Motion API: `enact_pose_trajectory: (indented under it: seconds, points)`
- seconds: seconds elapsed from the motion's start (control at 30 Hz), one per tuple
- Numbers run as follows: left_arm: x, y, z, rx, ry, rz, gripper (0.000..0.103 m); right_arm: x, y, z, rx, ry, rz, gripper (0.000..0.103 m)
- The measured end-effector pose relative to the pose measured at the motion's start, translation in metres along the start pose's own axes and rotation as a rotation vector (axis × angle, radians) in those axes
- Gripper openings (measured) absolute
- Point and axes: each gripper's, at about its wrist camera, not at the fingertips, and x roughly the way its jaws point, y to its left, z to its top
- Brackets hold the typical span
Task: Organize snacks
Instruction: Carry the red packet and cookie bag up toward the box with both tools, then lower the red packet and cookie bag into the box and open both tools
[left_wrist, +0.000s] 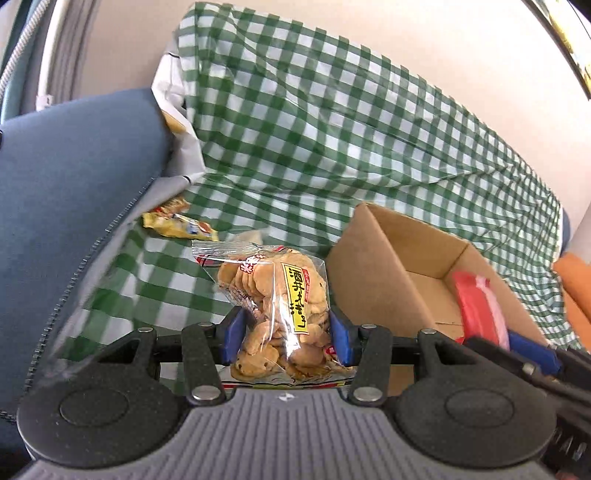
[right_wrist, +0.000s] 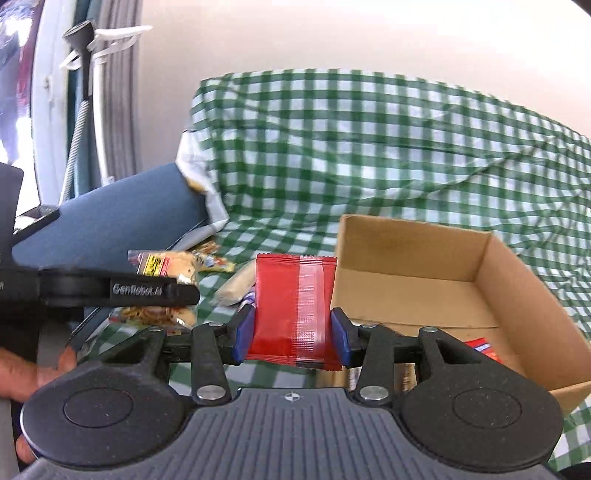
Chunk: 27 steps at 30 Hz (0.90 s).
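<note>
My left gripper (left_wrist: 286, 336) has its blue pads (left_wrist: 233, 334) pressed in on either side of a clear bag of cookies (left_wrist: 275, 314), which stands upright between them with its yellow label strip facing me. My right gripper (right_wrist: 291, 332) is likewise clamped, its fingers (right_wrist: 340, 332) squeezing a red snack packet (right_wrist: 295, 310) held upright, the seam running down its front.

Just to the right of the left fingers sits the open cardboard box (left_wrist: 369, 273), and I can see the red packet and the right gripper's tip over its near right corner. From the right wrist view the box (right_wrist: 509, 280) lies just right of and beyond the fingers, with a red-and-white wrapper (right_wrist: 482, 349) showing in its near part.

Ahead and left of the left fingers a yellow snack packet (left_wrist: 177, 225) lies on the green checked cloth (left_wrist: 332, 122), by the edge of a blue cushion (left_wrist: 74, 177). Just beyond the right fingers on the left, a pale wrapped snack (right_wrist: 236, 288) rests on the cloth. The left gripper crosses the right wrist view at far left, bag in its grip.
</note>
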Motion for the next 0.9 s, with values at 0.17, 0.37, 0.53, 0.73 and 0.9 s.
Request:
enact_pose_trajectory:
  seconds: [0.17, 0.37, 0.53, 0.73, 0.9]
  points:
    - [0.004, 0.000, 0.002, 0.002, 0.007, -0.041, 0.054, -0.004, -0.008, 0.019, 0.035, -0.017, -0.069, 0.046]
    - [0.004, 0.001, 0.004, 0.014, 0.007, -0.085, 0.054, -0.005, -0.018, 0.049, 0.081, -0.017, -0.136, 0.046]
    - [0.004, 0.004, 0.003, 0.028, 0.014, -0.090, 0.054, 0.000, -0.023, 0.074, 0.069, -0.041, -0.163, 0.046]
    - [0.007, 0.000, 0.002, 0.037, 0.017, -0.093, 0.054, 0.012, -0.034, 0.081, 0.080, -0.043, -0.185, 0.046]
    - [0.014, -0.008, -0.001, 0.074, 0.028, -0.081, 0.054, 0.010, -0.051, 0.075, 0.062, -0.063, -0.193, 0.046]
